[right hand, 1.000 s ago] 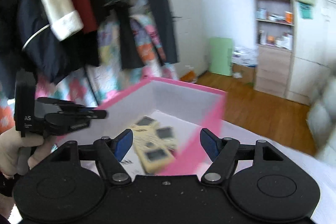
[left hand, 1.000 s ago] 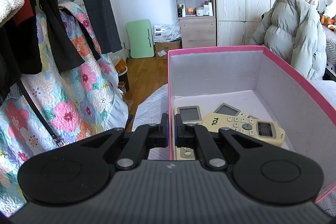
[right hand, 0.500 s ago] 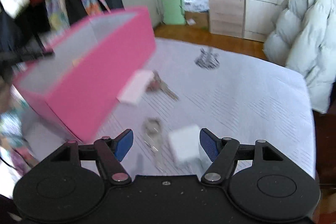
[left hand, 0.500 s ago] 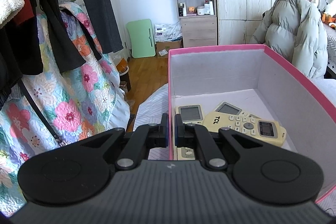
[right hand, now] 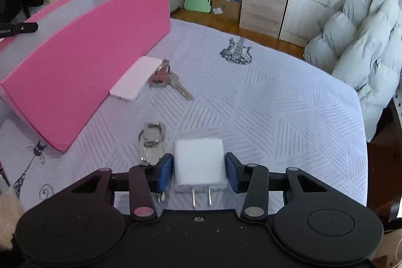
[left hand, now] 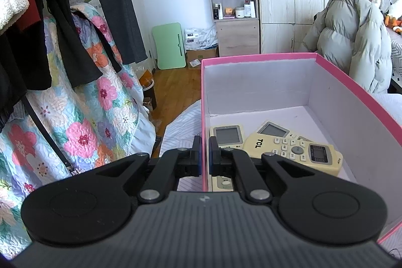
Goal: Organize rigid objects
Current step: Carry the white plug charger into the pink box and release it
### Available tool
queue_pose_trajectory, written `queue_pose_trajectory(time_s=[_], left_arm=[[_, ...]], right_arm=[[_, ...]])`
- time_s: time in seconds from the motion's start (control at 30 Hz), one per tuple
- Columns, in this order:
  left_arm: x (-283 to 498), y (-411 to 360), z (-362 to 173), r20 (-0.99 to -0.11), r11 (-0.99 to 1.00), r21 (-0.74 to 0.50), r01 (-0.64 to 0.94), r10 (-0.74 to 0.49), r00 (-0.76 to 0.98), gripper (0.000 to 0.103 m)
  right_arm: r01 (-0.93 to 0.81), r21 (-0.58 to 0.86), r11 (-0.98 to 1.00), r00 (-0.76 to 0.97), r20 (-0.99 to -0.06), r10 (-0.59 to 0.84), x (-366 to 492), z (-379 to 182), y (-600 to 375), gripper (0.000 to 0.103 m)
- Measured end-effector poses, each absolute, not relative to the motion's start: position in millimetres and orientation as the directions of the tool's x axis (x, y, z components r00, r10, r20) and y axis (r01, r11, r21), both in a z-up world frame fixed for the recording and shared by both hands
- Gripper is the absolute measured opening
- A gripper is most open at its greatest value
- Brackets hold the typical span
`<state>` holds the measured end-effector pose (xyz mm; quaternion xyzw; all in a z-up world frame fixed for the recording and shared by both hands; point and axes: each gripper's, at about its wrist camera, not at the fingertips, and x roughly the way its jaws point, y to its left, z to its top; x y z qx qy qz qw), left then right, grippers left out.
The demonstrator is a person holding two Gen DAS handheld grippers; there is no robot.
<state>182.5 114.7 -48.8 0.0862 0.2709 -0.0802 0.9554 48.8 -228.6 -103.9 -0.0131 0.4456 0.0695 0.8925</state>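
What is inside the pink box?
Three remotes lie in the box: a yellowish remote resting across a second, and a third beside the left wall. The left tool hides the near corner.

A white plug adapter [right hand: 199, 162] (prongs toward the camera) lies flat on the sheet near the pink box [right hand: 83, 62].

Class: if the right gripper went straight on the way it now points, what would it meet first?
Probably the white plug-in charger block, already between the right gripper's closing jaws; whether the pads touch it is unclear.
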Motion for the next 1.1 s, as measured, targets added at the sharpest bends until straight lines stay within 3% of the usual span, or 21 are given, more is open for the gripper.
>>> queue_pose_trajectory(time_s=[0.2, 0.33, 0.47, 0.6, 0.83, 1.0, 1.1], left_arm=[[182.6, 112.7, -49.1, -0.529, 0.969, 0.135, 0.206, -0.105, 0.842, 0.004], [183.1, 112.1, -49.3, -0.526, 0.969, 0.135, 0.209, -0.109, 0.844, 0.004], [183.8, 109.8, -49.4, -0.525, 0.969, 0.138, 0.204, -0.103, 0.845, 0.004], [183.7, 109.3, -49.4, -0.527, 0.97, 0.137, 0.201, -0.101, 0.844, 0.004], [183.7, 109.1, -49.3, -0.542, 0.969, 0.142, 0.201, -0.094, 0.835, 0.003], [184.7, 108.7, -48.5, -0.543, 0.969, 0.14, 0.202, -0.095, 0.834, 0.003], [184.2, 109.8, -47.4, -0.546, 0.97, 0.139, 0.201, -0.094, 0.833, 0.003]], right_arm=[[-0.106, 0.094, 0.99, 0.691, -0.709, 0.141, 48.3, -63.7, -230.4, 0.049], [-0.272, 0.127, 0.954, 0.752, -0.591, 0.293, 46.0, -12.2, -198.7, 0.049], [-0.475, 0.116, 0.872, 0.709, -0.537, 0.458, 58.3, 19.0, -154.1, 0.049], [-0.594, 0.219, 0.774, 0.542, -0.602, 0.586, 97.9, 17.2, -108.4, 0.049], [-0.537, 0.354, 0.766, 0.362, -0.723, 0.588, 154.1, -28.1, -60.0, 0.049], [-0.5, 0.516, 0.696, 0.244, -0.687, 0.685, 160.3, -40.7, -61.7, 0.052], [-0.488, 0.538, 0.687, 0.287, -0.644, 0.709, 147.9, -28.7, -82.5, 0.054]])
